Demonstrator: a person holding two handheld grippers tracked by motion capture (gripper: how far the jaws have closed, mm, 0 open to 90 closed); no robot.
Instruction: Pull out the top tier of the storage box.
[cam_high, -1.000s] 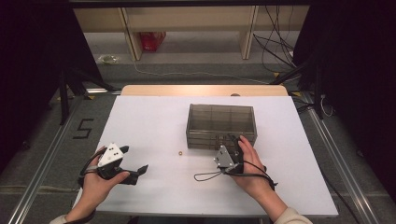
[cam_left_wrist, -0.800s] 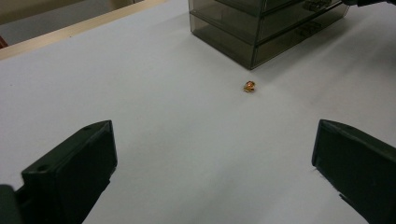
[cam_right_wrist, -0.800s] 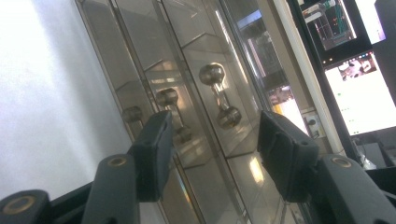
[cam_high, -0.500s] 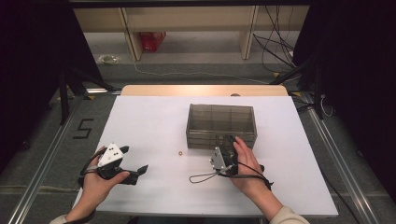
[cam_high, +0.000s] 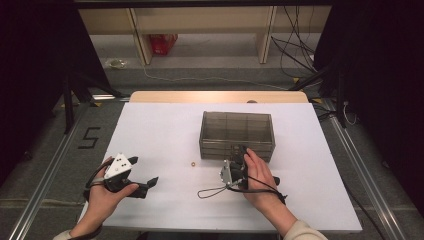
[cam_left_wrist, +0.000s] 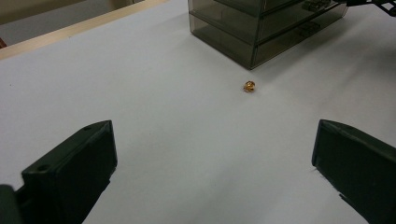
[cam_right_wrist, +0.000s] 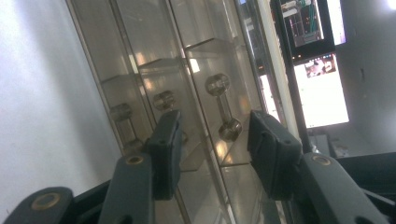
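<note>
**Risk of a missed grip at the drawer handle**

The right gripper (cam_high: 241, 159) sits at the front face of the smoked drawer box (cam_high: 236, 131), rolled onto its side. In the right gripper view its jaws stand half-narrowed on either side of a drawer handle (cam_right_wrist: 223, 108), a bar between two round knobs, and they have just been closing; the pads do not yet press on it, so nothing is held.

The likeliest trouble, as I judge it, is that the jaws close while the handle lies beyond the pads, not between them, and pinch air or scrape the drawer front. A grip on one knob alone could slip off during a pull. A skewed pull could also drag the whole light box across the white table (cam_high: 165, 130) instead of sliding the drawer.

The left gripper (cam_high: 146, 184) rests well left of the box, jaws wide and empty. A small gold bead (cam_left_wrist: 249, 86) lies just off the box's front left corner, where a sliding box could knock it.
</note>
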